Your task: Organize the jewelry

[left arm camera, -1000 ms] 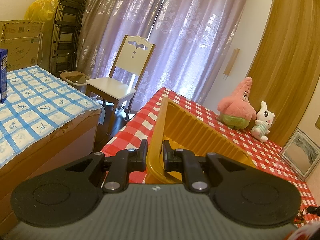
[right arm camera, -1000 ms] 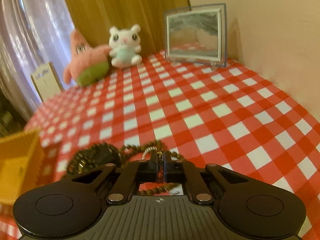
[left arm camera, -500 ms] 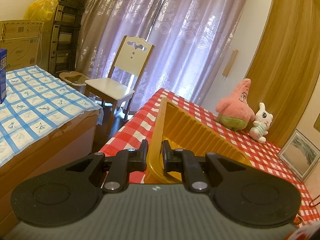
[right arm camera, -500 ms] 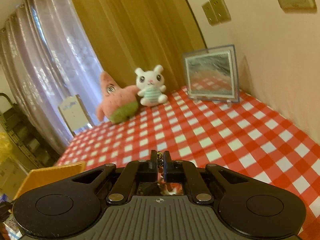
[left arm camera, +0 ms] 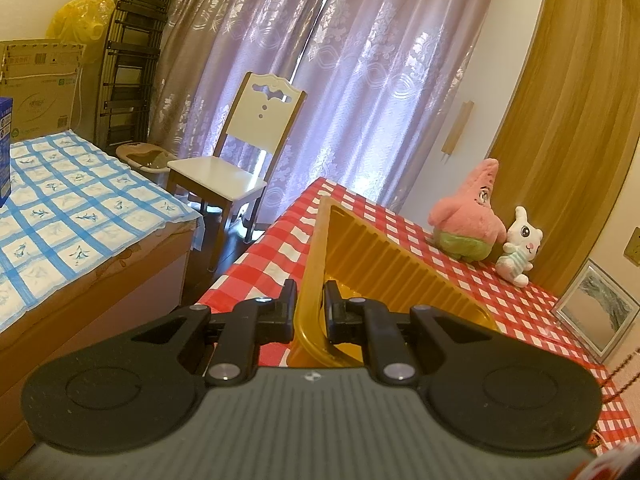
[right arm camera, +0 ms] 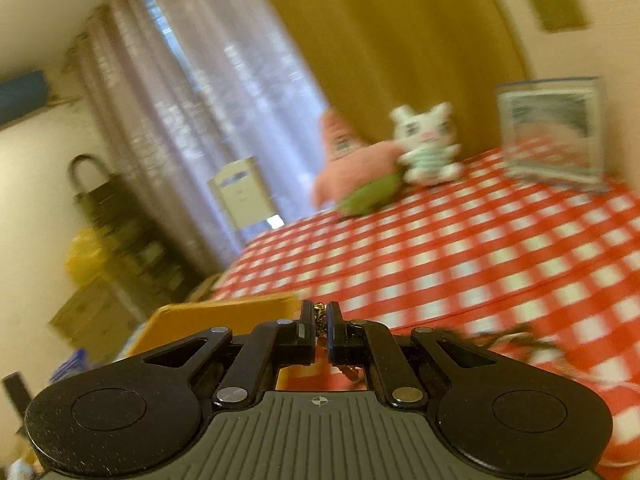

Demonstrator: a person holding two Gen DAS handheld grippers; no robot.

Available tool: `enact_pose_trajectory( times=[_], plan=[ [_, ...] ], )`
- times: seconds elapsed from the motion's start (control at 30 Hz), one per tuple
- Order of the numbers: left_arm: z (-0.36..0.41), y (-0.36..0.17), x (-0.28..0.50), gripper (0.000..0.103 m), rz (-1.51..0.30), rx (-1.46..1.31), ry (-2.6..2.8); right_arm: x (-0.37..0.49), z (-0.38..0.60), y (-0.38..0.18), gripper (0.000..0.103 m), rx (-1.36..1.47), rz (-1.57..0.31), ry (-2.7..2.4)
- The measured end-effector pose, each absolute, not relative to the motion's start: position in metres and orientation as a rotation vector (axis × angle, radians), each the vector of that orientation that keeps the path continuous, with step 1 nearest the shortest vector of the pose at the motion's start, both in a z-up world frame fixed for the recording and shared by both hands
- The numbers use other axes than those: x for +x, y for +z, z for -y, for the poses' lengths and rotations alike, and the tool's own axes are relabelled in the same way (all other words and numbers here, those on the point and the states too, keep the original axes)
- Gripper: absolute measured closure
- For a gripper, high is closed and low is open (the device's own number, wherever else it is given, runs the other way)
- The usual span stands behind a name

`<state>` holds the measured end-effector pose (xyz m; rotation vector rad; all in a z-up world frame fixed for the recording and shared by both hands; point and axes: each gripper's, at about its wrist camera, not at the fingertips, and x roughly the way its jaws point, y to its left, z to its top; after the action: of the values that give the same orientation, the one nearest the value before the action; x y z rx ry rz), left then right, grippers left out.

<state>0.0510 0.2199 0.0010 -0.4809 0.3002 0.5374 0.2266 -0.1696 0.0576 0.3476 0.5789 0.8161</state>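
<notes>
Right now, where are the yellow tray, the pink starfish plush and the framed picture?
yellow tray (left arm camera: 384, 264), left wrist view, ribbed inner wall.
pink starfish plush (left arm camera: 466, 216), left wrist view, body.
framed picture (right arm camera: 554, 132), right wrist view, middle of the picture.

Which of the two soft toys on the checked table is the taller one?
The pink star-shaped toy. Its pointed head rises above the small white bunny in a striped top that sits beside it, nearer the framed picture.

Open checked tablecloth (right arm camera: 460, 264) lies between the yellow tray (left arm camera: 384, 264) and the plush toys (left arm camera: 472, 220) at the far edge.
</notes>
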Motion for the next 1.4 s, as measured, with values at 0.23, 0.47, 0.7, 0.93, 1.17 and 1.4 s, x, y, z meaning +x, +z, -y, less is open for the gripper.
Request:
enact_pose_trajectory(
  times=[0.23,0.47,0.7,0.93,1.17,1.4],
  plan=[
    [-0.219,0.001,0.052,0.091,-0.300,-0.482,0.537,0.210,0.076,0.050,0.098,0.285,-0.601,1.014],
    [-0.213,0.003,0.059,0.091,-0.304,-0.489,0.534,0.198,0.012,0.018,0.098,0.197,-0.670,1.065],
    [-0.214,0.002,0.056,0.091,-0.306,-0.496,0.536,0.189,-0.003,0.010,0.096,0.180,-0.671,1.137],
    [-0.214,0.000,0.054,0.091,-0.304,-0.495,0.535,0.176,0.030,0.022,0.072,0.193,-0.585,1.111],
    [-0.215,0.000,0.052,0.091,-0.304,-0.493,0.533,0.176,0.096,0.010,0.072,0.160,-0.571,0.926],
    [-0.216,0.000,0.052,0.091,-0.305,-0.493,0.535,0.188,0.162,-0.015,0.072,0.169,-0.616,0.692]
  ],
)
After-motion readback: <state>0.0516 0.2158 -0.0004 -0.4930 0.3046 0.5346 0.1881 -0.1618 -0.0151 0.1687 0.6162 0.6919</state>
